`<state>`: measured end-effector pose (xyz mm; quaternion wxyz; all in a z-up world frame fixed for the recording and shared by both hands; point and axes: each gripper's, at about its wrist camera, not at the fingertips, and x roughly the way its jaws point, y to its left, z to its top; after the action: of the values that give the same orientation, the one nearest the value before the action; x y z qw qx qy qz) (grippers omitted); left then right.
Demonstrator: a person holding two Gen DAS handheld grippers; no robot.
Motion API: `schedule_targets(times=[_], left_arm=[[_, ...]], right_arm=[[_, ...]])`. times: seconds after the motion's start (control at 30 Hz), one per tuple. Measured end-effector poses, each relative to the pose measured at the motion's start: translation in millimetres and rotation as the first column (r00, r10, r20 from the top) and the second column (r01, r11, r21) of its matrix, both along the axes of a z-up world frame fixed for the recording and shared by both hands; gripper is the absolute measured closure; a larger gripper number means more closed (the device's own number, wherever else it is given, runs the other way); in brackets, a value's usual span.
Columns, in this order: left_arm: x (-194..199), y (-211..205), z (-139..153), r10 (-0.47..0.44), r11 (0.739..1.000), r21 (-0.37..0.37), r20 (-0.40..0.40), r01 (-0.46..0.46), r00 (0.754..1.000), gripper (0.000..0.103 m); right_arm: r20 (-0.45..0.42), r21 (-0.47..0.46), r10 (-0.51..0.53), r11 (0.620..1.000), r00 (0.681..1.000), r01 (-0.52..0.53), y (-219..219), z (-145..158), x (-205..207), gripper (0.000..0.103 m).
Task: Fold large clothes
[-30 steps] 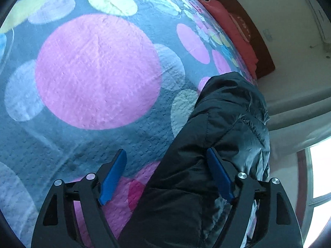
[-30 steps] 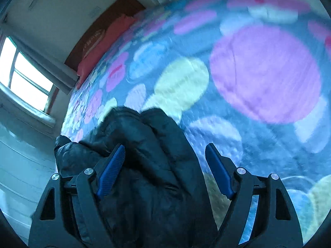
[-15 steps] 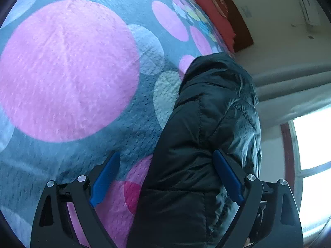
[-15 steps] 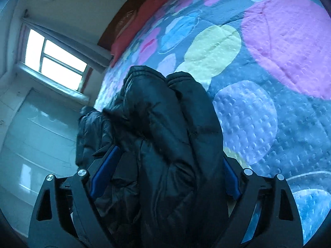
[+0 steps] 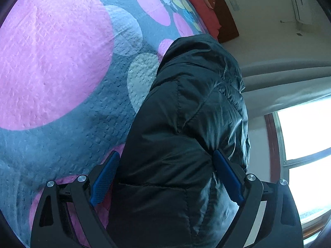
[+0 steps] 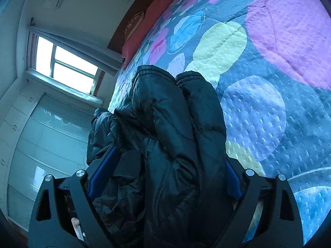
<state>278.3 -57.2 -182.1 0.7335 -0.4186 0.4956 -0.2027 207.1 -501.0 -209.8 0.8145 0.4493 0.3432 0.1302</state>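
Observation:
A black puffer jacket [image 5: 186, 124] lies bunched along the edge of a bed covered by a grey blanket [image 5: 62, 62] with big coloured dots. My left gripper [image 5: 166, 155] stands wide around the jacket's padded bulk, which fills the gap between the blue pads [image 5: 105, 177]. In the right wrist view the jacket [image 6: 169, 113] shows as two thick folds side by side. My right gripper [image 6: 170, 155] straddles them with its jaws opening. Fabric bulges over the right pad [image 6: 232, 181]. I see no firm pinch from either gripper.
A red pillow [image 6: 153, 16] and a brown headboard [image 5: 225, 20] lie at the bed's far end. A bright window [image 6: 62, 62] with a curtain and pale cabinet doors [image 6: 41, 144] stand beyond the bed edge beside the jacket. The dotted blanket [image 6: 269, 82] stretches wide on the other side.
Both grippers' jaws have widened and both have turned and closed in on the jacket. It now fills the gap between each pair of fingers, where before it only partly did.

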Motion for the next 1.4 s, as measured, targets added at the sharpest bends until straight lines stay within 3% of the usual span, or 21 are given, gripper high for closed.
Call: schedule_targets(times=[0.53,0.7,0.8,0.83,0.87,0.97,1.17,1.4], left_arm=[[-1,2,-3,-0.008,1.000,-0.014,-0.002,0.008,1.000,0.013],[0,-2,-1,-0.019,1.000,0.006,0.005,0.019,1.000,0.013],[1,-7,3,-0.031,0.999,0.029,0.009,0.030,0.999,0.020],[1,-8,4,-0.033,0.999,0.040,0.012,0.032,0.999,0.023],[1,-9,6,-0.035,0.998,0.054,0.016,0.035,0.999,0.024],[-2,-11,11,-0.030,0.997,0.069,0.030,0.028,0.999,0.032],[0,-3,30,-0.047,0.992,0.118,0.095,0.035,0.994,0.040],[12,45,57,0.001,0.988,0.155,0.156,-0.026,0.988,0.041]], right_arm=[[0.093,0.046,0.085,0.995,0.992,-0.090,-5,1,-32,0.008],[0.049,0.002,0.077,0.997,0.996,-0.077,2,4,-27,0.005],[-0.005,-0.050,0.074,0.996,0.997,-0.074,12,7,-19,0.006],[-0.019,-0.066,0.081,0.994,0.997,-0.082,16,8,-17,0.017],[-0.039,-0.057,0.091,0.994,0.995,-0.093,20,5,-15,0.037],[-0.014,-0.015,0.074,0.997,0.997,-0.075,23,5,-22,0.058],[0.057,-0.020,0.052,0.998,0.997,-0.051,41,21,-28,0.066],[0.094,-0.002,0.107,0.994,0.990,-0.108,91,31,18,0.066]])
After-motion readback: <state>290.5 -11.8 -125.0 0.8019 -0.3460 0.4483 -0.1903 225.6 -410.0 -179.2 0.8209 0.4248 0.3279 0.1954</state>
